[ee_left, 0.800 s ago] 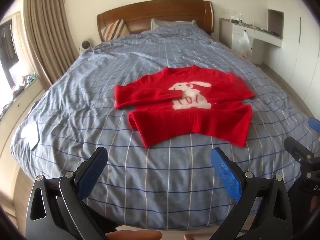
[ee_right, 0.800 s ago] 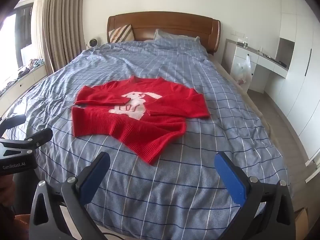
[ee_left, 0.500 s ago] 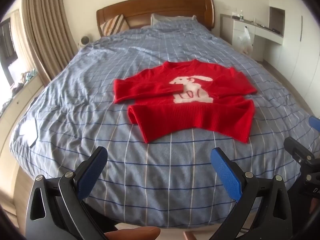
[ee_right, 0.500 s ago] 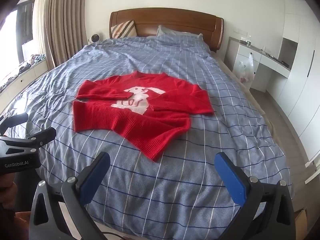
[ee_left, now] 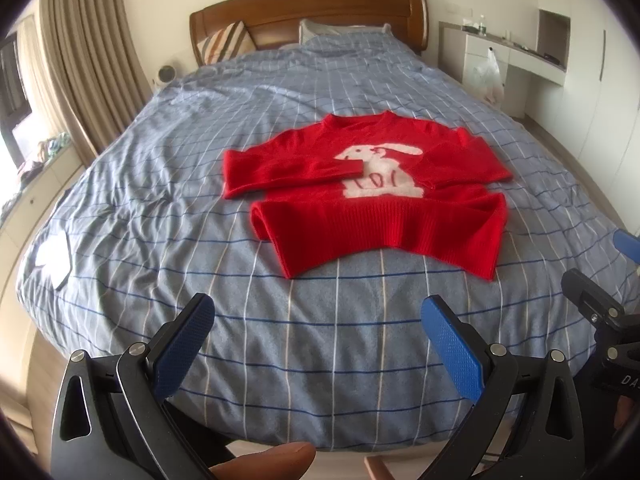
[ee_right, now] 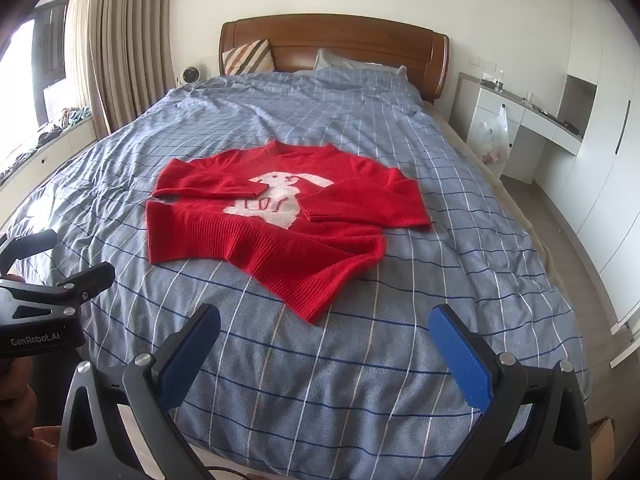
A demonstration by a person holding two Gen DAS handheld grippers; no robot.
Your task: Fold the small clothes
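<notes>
A bed (ee_left: 168, 184) with a blue checked cover fills both views, its wooden headboard (ee_right: 332, 40) against the far wall. A red sweater (ee_left: 360, 216) with a white rabbit on the chest lies flat in the middle of the cover, both sleeves folded across the front. The left gripper (ee_left: 316, 328) and right gripper (ee_right: 324, 332) hang above the near edge, jaws spread wide and empty, apparently well short of the sweater.

a striped cushion (ee_right: 248, 57) leans on the wooden headboard (ee_right: 332, 36), beige curtains (ee_right: 128, 40) nearby.
</notes>
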